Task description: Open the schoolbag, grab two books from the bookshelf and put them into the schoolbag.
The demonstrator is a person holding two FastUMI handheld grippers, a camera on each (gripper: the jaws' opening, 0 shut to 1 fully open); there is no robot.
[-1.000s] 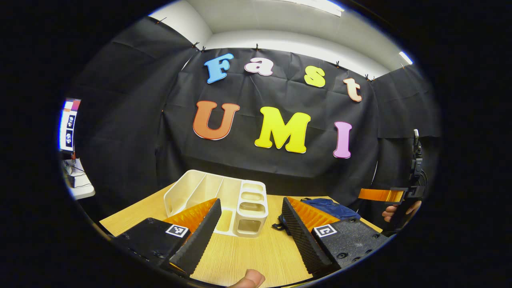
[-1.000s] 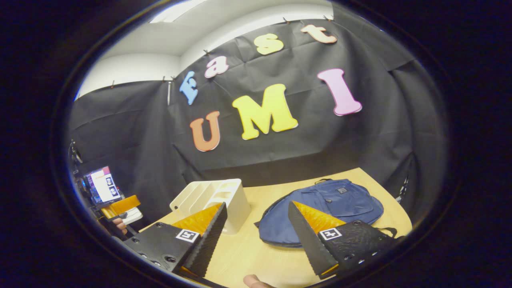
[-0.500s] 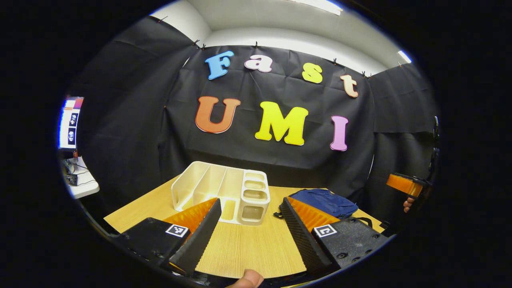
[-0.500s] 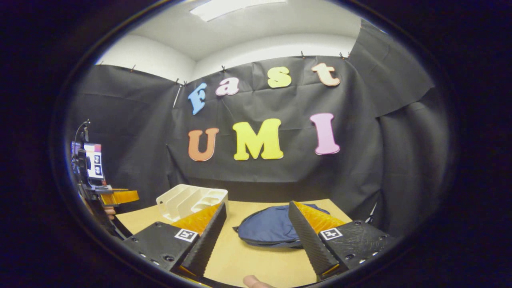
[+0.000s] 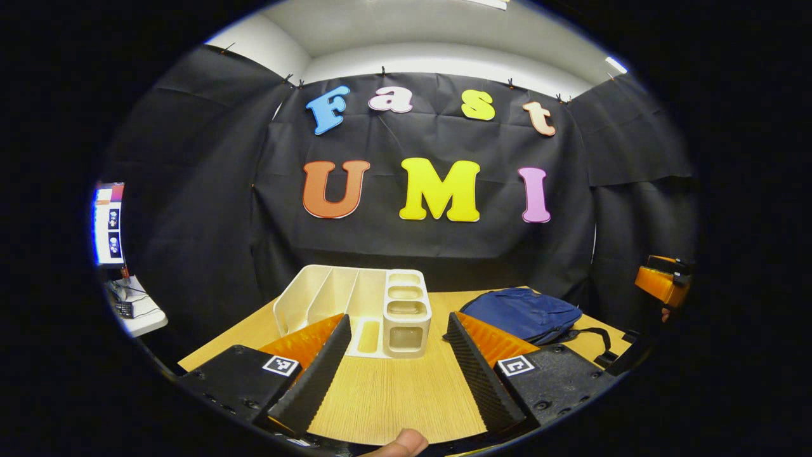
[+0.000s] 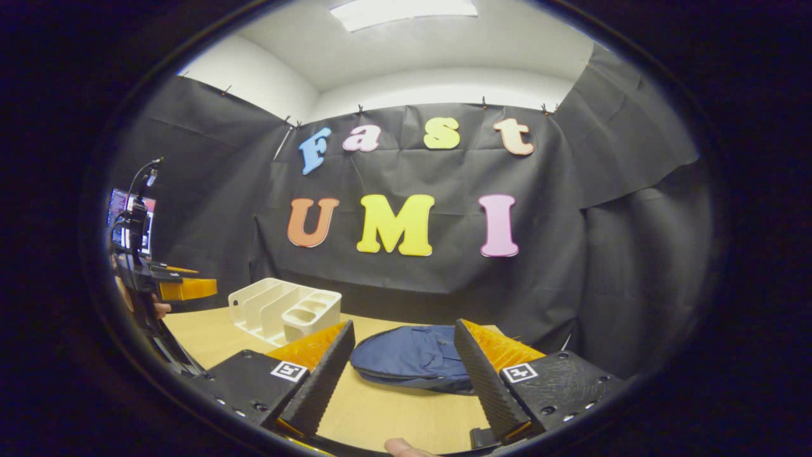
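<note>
On the wooden table (image 5: 393, 393), bookshelf (image 5: 355, 304) and schoolbag (image 6: 412, 355) now sit farther ahead; left gripper (image 5: 396, 374) and right gripper (image 6: 403, 374) stay spread, empty.

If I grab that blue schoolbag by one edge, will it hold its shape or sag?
Probably sag: the blue schoolbag lies flat and slumped on the table, looking like soft fabric. It seems nearly empty, so likely light. A loose strap trails beside it and may drag or snag.
</note>
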